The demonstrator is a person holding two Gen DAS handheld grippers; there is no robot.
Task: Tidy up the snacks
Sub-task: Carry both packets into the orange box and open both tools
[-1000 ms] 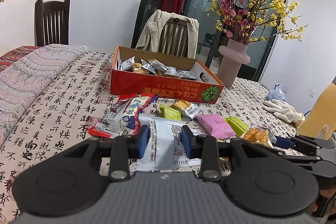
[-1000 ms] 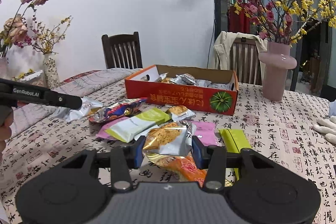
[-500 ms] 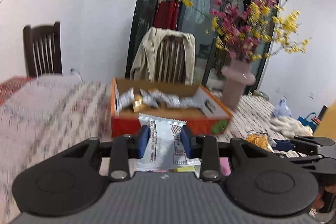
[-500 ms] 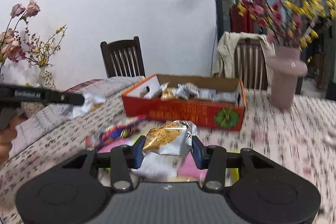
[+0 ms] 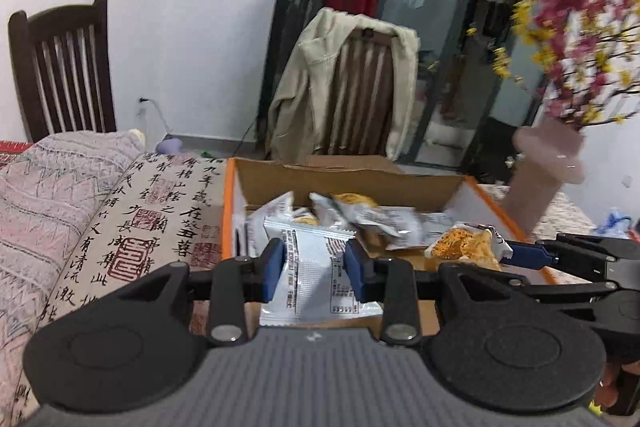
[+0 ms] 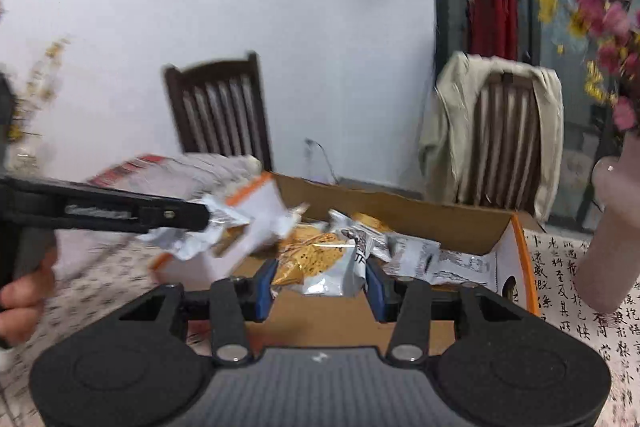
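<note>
My left gripper (image 5: 314,269) is shut on a silver-white snack packet (image 5: 310,279) with printed text, held over the near left part of the orange cardboard box (image 5: 229,211). My right gripper (image 6: 318,285) is shut on a silver packet with an orange snack picture (image 6: 320,261), also above the box (image 6: 520,259). In the left wrist view the right gripper (image 5: 516,253) and its packet (image 5: 464,247) show at the right. In the right wrist view the left gripper (image 6: 200,219) and its packet (image 6: 188,241) come in from the left. Several silver packets (image 5: 376,217) lie inside the box.
The table wears a calligraphy-print cloth (image 5: 132,227) with a pinkish patterned cloth (image 5: 36,195) at the left. A pink vase (image 5: 544,171) of flowers stands right of the box. Two dark wooden chairs (image 5: 60,67) stand behind, one draped with a beige jacket (image 5: 344,87). A hand (image 6: 24,299) grips the left tool.
Both grippers have carried their packets forward from the loose snacks on the cloth to over the box. The box has grown large in both views. Neither grip has changed.
</note>
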